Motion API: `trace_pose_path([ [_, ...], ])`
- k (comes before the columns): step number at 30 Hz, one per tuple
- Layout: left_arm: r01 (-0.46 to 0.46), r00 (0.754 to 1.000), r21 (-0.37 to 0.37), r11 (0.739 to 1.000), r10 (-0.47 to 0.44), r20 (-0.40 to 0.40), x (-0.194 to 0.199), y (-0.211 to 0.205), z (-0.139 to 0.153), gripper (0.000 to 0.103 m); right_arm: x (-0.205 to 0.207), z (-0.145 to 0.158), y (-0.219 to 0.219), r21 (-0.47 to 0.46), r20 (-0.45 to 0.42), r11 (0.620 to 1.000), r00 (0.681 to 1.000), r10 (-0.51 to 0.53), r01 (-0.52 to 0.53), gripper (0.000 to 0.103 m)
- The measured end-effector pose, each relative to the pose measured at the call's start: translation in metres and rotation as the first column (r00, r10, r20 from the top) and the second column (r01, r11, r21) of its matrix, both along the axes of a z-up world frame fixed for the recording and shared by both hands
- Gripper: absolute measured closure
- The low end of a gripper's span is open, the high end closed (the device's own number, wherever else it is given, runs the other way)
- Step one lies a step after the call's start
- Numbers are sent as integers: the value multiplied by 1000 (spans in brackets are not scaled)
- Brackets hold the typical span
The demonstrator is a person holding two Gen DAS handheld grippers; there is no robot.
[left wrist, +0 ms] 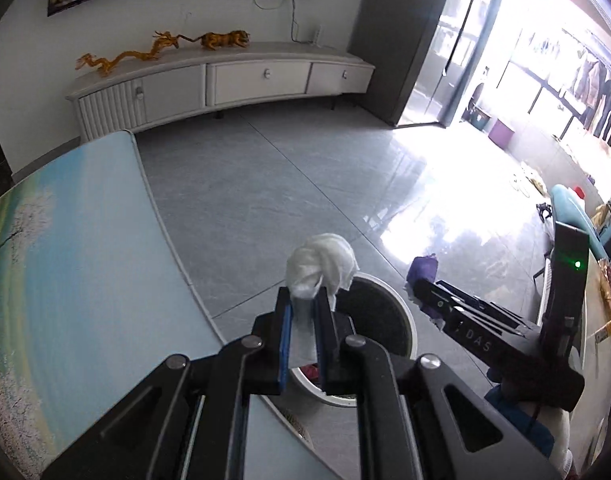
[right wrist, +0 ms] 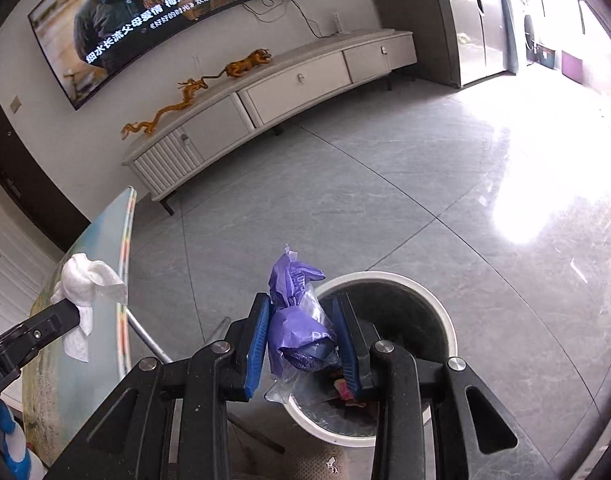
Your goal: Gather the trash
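Left claw (left wrist: pixel 305 312) clenched on a crumpled white tissue (left wrist: pixel 321 266), which bulges past its tips — the white-rimmed bin (left wrist: pixel 401 320) lies just beyond and below. Right claw (right wrist: pixel 301 336) grips a purple plastic wrapper (right wrist: pixel 295 320) between its blue pads, held over the bin's near rim; the tabletop (left wrist: pixel 73 248) lies to the left.
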State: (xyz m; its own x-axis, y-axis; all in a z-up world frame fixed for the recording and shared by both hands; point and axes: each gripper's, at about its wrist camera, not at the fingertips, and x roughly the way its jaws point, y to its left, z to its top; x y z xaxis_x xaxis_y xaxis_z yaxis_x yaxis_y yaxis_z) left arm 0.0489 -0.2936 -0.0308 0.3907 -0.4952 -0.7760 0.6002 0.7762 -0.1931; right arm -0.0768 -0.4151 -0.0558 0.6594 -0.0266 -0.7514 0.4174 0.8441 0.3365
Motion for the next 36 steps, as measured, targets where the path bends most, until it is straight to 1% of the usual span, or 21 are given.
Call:
trace_pose_path([
  [5, 88, 995, 48, 995, -86, -43, 2, -48, -29, 92, 2, -43, -29, 40, -81, 997, 995, -56, 60, 70],
  [7, 121, 991, 54, 991, -117, -65, 2, -63, -39, 89, 0, -57, -39, 42, -109, 996, 992, -71, 76, 70],
  [8, 130, 989, 55, 990, -126, -77, 3, -70, -43, 85, 0, -64, -43, 41, -122, 996, 990, -76, 82, 69],
  [9, 138, 987, 54, 989, -133, -90, 5, -76, -46, 80, -2, -69, -47, 42, -132, 995, 988, -80, 87, 66],
  [10, 143, 985, 50, 988, -138, -101, 6, -81, -49, 78, -3, -73, -48, 46, -139, 995, 987, -85, 92, 63],
  [12, 148, 983, 43, 988, -142, -120, 9, -89, -53, 65, -4, -79, -53, 50, -147, 994, 985, -90, 98, 55],
  [14, 153, 980, 33, 988, -147, -131, 12, -91, -55, 62, -4, -80, -54, 48, -156, 994, 983, -94, 102, 53],
  [17, 146, 985, 46, 988, -140, -103, 8, -88, -50, 61, -9, -75, -56, 56, -144, 992, 985, -100, 109, 52],
  [20, 103, 994, 67, 992, -100, -43, 4, -70, -40, 60, -9, -64, -47, 48, -121, 994, 989, -90, 96, 49],
  [23, 40, 999, 74, 996, -43, 30, -2, -41, -24, 58, -5, -48, -28, 39, -88, 998, 995, -53, 56, 46],
  [24, 13, 998, 76, 997, -17, 56, -4, -29, -18, 56, -2, -43, -20, 36, -77, 998, 996, -40, 43, 46],
  [27, -72, 989, 80, 994, 60, 135, -14, 8, -2, 55, 3, -24, 10, 16, -35, 1000, 999, 12, -12, 44],
  [29, -136, 975, 90, 987, 117, 190, -18, 37, 9, 55, 5, -9, 35, -10, -5, 998, 999, 54, -54, 43],
  [32, -241, 940, 95, 966, 208, 270, -28, 84, 22, 55, 3, 13, 72, -57, 37, 993, 994, 105, -103, 39],
  [34, -312, 908, 103, 944, 265, 324, -34, 116, 30, 55, 1, 25, 96, -87, 60, 988, 989, 136, -130, 36],
  [36, -378, 876, 97, 921, 322, 359, -39, 148, 37, 55, -1, 37, 118, -128, 78, 980, 983, 164, -154, 32],
])
